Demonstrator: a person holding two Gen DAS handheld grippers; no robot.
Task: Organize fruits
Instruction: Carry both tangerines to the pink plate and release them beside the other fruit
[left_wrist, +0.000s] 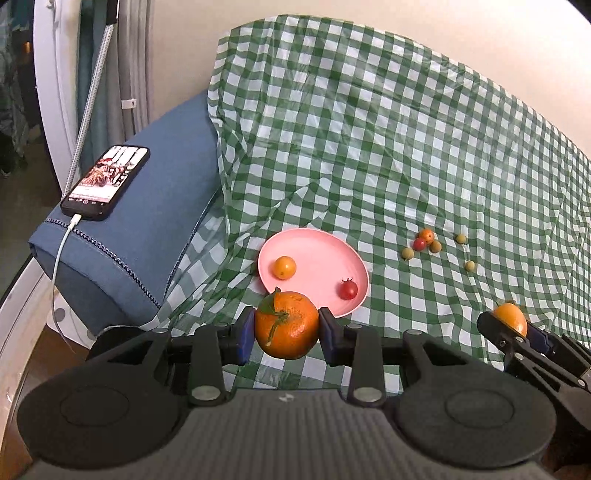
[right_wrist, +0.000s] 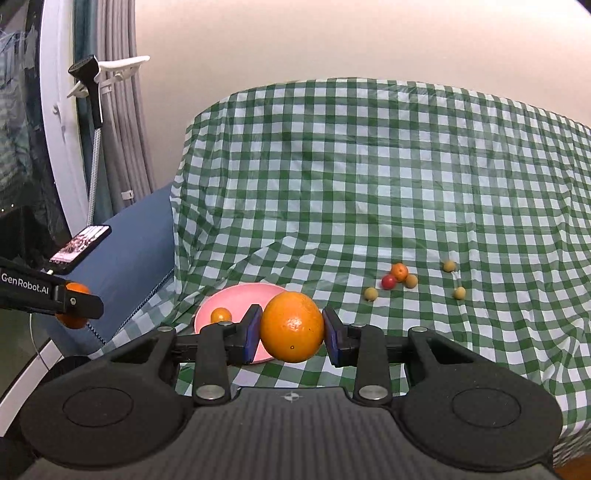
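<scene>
My left gripper (left_wrist: 287, 328) is shut on a tangerine with a green stem and leaf (left_wrist: 287, 325), held just in front of the near rim of a pink plate (left_wrist: 317, 264). The plate holds a small orange fruit (left_wrist: 284, 267) and a red cherry tomato (left_wrist: 348, 289). My right gripper (right_wrist: 291, 330) is shut on a smooth orange (right_wrist: 292, 326), held above the cloth in front of the plate (right_wrist: 240, 297). The right gripper and its orange also show in the left wrist view (left_wrist: 511, 318). The left gripper's tangerine shows in the right wrist view (right_wrist: 75, 304).
Several small fruits lie loose on the green checked cloth (left_wrist: 406, 147) right of the plate: a red tomato (left_wrist: 419, 244), a small orange one (left_wrist: 426, 235) and tan-green ones (left_wrist: 407, 253). A charging phone (left_wrist: 106, 181) rests on a blue cushion (left_wrist: 140, 236) at the left.
</scene>
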